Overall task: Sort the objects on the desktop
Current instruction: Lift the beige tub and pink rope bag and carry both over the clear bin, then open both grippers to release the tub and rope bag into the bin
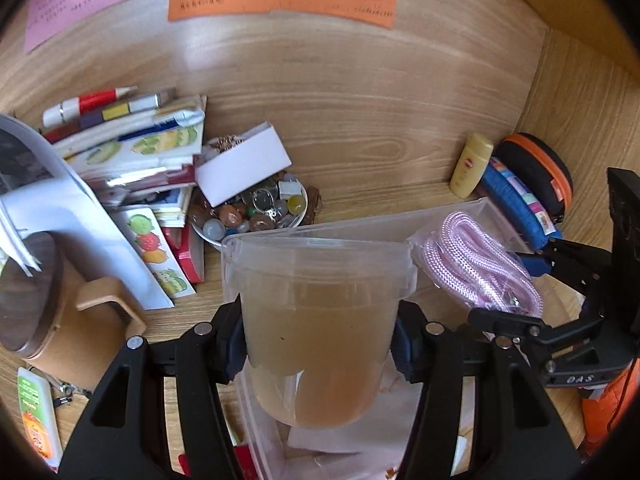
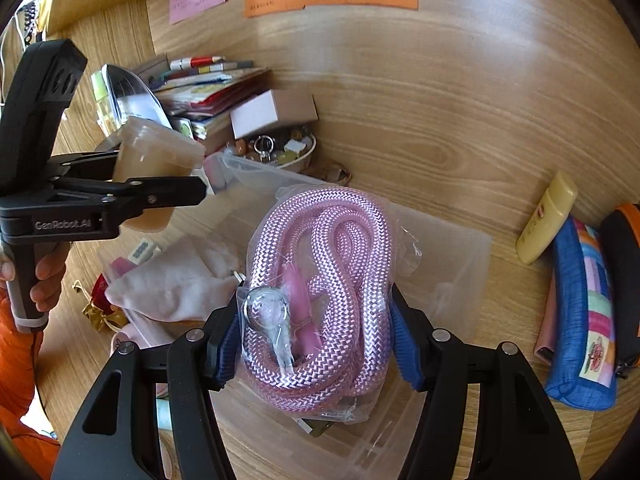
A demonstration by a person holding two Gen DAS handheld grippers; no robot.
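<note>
My left gripper (image 1: 318, 354) is shut on a clear plastic cup (image 1: 320, 320) and holds it upright above a clear storage bin (image 1: 472, 212); it also shows in the right wrist view (image 2: 160, 160). My right gripper (image 2: 316, 344) is shut on a bagged pink braided rope (image 2: 328, 280) and holds it over the same bin (image 2: 452, 264). The rope shows in the left wrist view (image 1: 476, 268) to the right of the cup. A pale pink cloth (image 2: 176, 280) lies inside the bin.
A bowl of beads and trinkets (image 1: 256, 216) with a white box (image 1: 244, 164) stands behind the bin. Books and pens (image 1: 136, 140) pile at the left. A wooden mug (image 1: 72, 328) sits front left. A yellow bottle (image 2: 548, 216) and a blue pouch (image 2: 584, 320) lie at the right.
</note>
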